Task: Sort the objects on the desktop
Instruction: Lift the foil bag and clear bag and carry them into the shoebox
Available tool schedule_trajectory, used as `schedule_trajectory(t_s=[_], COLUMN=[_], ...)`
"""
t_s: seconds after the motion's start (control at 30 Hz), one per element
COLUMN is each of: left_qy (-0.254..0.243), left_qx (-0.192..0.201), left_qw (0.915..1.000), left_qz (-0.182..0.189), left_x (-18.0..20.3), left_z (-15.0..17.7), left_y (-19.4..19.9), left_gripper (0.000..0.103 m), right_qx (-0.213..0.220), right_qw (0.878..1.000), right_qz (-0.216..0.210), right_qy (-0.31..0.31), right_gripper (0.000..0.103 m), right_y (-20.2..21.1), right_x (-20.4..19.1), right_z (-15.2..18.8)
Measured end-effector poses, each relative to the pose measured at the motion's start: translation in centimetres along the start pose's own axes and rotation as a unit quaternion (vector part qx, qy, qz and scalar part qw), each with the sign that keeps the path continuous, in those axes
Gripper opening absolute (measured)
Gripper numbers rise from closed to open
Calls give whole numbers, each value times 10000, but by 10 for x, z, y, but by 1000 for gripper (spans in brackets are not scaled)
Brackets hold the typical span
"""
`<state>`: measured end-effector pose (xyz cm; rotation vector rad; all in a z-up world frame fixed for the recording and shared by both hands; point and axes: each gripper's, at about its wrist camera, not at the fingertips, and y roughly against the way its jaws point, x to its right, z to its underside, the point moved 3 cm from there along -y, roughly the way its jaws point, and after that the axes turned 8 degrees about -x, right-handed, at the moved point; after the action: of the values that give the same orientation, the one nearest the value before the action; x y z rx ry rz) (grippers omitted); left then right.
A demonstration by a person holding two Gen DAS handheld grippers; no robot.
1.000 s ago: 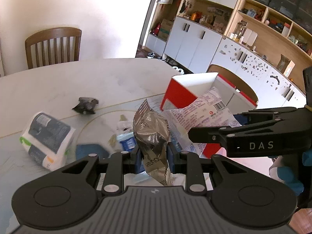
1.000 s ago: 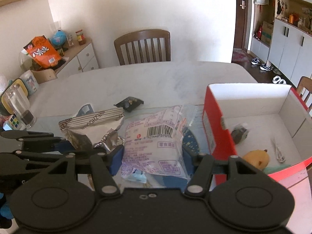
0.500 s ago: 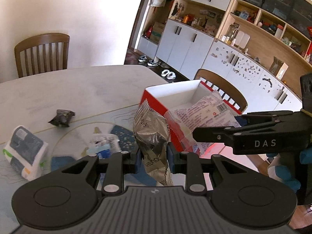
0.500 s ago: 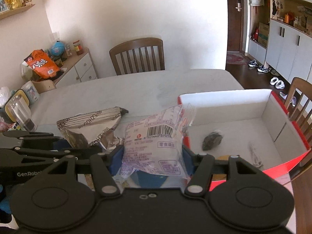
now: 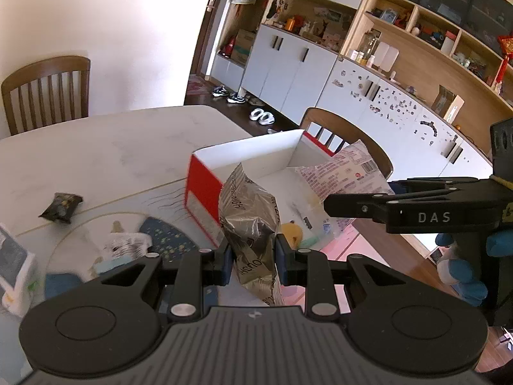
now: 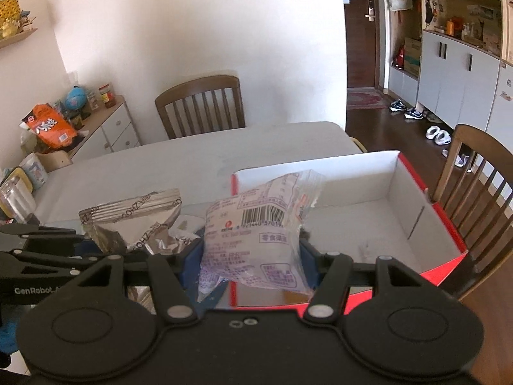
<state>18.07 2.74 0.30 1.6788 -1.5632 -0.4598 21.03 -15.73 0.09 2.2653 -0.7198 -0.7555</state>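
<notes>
Left claw [image 5: 251, 256] clamped narrow, right claw [image 6: 251, 256] clamped wider, side by side.

Landmark: red cardboard box with white inside [image 6: 413, 199], open top. Above it, nothing blocks entry; far half of its floor is bare. Near half is taken by a yellow soft toy [image 5: 293, 229] and small bits. Two loads hang over the near wall: crinkled silver foil snack bag [image 5: 253, 224] and clear pink-printed plastic packet [image 6: 256, 240], side by side, close together, so little gap between them. Behind the box, white marble tabletop [image 6: 192, 157] is open. Left of the box: small black wrapper [image 5: 61, 207], white crumpled packet [image 5: 126, 245]. Right of the box, brown wooden chair [image 6: 481, 173] hems the edge.
</notes>
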Motion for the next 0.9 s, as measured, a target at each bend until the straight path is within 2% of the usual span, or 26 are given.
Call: schedule_trajectory(t_s=[0.5, 0.9], left_qy=[-210, 56], left_qx=[-83, -447], left_qw=[9995, 9979], left_qz=[229, 459], left_x=[40, 40], left_z=[-47, -78], left_y=[-46, -99], left_gripper=[25, 25], right_qx=[-135, -503], right_qw=[9995, 9975], right_qz=[283, 494], right_qy=[-65, 50], right_gripper=[61, 61], right_y=[-12, -42], right_x=[74, 114], right_z=[-16, -23])
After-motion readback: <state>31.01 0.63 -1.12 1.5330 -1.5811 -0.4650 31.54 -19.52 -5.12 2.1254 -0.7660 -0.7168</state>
